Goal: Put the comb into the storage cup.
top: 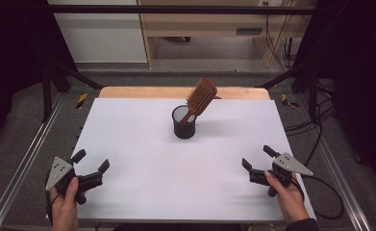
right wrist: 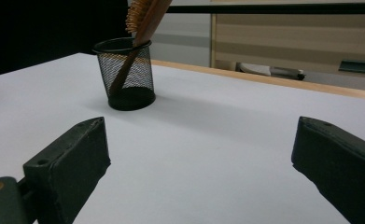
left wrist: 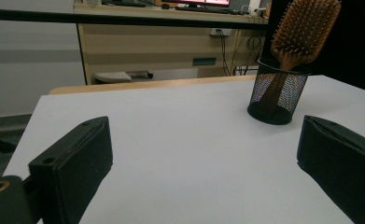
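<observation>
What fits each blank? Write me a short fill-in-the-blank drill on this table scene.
1. The wooden hairbrush stands handle-down in a black mesh ____.
2. The cup sits on a ____ table top.
3. The left tongs and the right tongs both have their jaws ____.
4. The brush's head leans toward the table's ____ side in the high view.

Missing words: cup; white; open; right

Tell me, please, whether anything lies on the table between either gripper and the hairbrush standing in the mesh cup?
Nothing visible does. The hairbrush leans in the mesh cup at the far middle, and only bare white table lies between it and the open left gripper or the open right gripper.
</observation>
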A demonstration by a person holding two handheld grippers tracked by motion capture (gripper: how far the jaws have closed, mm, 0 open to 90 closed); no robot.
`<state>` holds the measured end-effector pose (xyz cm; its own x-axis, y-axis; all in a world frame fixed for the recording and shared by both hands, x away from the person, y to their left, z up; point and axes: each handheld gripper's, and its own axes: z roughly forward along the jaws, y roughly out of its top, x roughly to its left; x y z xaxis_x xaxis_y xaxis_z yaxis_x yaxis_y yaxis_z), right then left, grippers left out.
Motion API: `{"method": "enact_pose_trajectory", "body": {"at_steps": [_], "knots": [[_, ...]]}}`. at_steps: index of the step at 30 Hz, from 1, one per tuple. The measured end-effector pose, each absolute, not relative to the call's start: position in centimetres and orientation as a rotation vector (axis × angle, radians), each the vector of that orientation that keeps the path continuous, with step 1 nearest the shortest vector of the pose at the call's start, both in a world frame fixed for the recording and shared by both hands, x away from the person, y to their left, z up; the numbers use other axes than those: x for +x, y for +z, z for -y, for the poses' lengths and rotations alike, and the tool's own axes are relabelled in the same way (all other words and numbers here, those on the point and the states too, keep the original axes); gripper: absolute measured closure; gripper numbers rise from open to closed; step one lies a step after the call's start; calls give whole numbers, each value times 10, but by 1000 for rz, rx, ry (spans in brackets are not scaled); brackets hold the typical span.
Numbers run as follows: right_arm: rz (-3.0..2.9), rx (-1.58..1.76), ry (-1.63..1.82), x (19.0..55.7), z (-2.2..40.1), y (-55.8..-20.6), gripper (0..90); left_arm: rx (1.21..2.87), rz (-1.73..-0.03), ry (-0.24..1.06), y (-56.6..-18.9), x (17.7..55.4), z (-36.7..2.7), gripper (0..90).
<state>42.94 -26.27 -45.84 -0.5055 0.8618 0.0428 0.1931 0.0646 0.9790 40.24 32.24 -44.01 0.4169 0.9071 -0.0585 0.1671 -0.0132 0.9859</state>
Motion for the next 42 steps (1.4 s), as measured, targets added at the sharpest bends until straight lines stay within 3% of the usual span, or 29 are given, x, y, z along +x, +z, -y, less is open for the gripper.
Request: {"method": "enact_pose_trajectory", "body": {"at_steps": [42], "knots": [[-1892, 1009, 1497, 450, 223, -466, 45, 1478, -968, 748, -440, 403, -316, 36]]}}
